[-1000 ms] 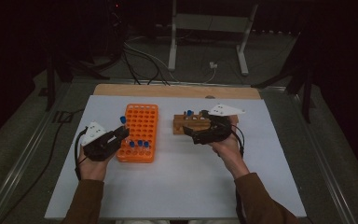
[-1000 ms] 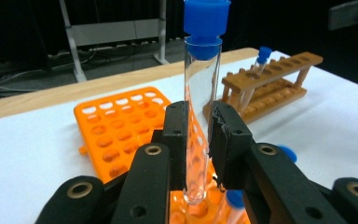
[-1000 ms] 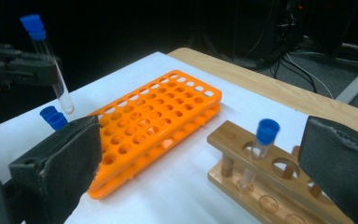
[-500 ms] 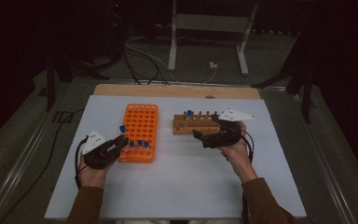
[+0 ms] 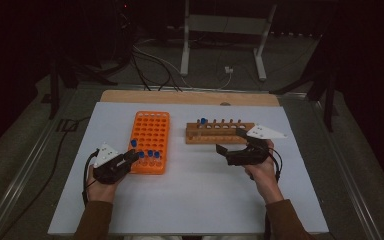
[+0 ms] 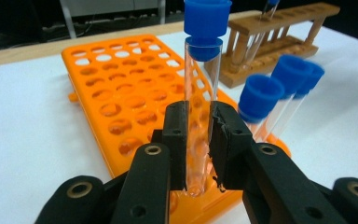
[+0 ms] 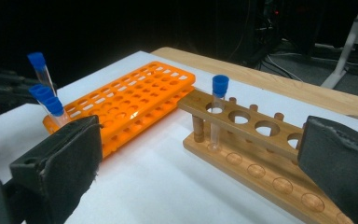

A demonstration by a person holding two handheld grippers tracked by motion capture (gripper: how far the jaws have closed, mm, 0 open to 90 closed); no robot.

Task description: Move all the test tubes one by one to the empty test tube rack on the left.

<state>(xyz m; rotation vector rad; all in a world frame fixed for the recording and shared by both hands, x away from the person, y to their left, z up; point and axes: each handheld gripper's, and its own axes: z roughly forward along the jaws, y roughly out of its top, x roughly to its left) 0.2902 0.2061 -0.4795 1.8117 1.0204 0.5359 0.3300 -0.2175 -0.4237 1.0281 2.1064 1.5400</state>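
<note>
My left gripper [image 6: 199, 135] is shut on a clear test tube [image 6: 200, 93] with a blue cap, held upright with its bottom at the near edge of the orange rack [image 6: 121, 88]. In the high view the left gripper [image 5: 132, 155] sits at the near left corner of the orange rack [image 5: 150, 137]. Capped tubes [image 6: 261, 98] stand in the rack beside it. My right gripper [image 7: 200, 135] is open with nothing between its pads and faces the wooden rack [image 7: 261, 154], which holds one blue-capped tube [image 7: 218, 109]. From above, the right gripper [image 5: 230, 141] lies just in front of the wooden rack [image 5: 215, 133].
The racks stand side by side on a white board [image 5: 195, 200], with a wooden strip [image 5: 190, 97] along its far edge. Cables and metal stand legs [image 5: 185, 45] lie on the dark floor beyond. Most holes of the orange rack are unfilled.
The left gripper has come down and toward me with the tube, to the orange rack's near end. The right gripper has drawn back from the wooden rack, to the right and nearer.
</note>
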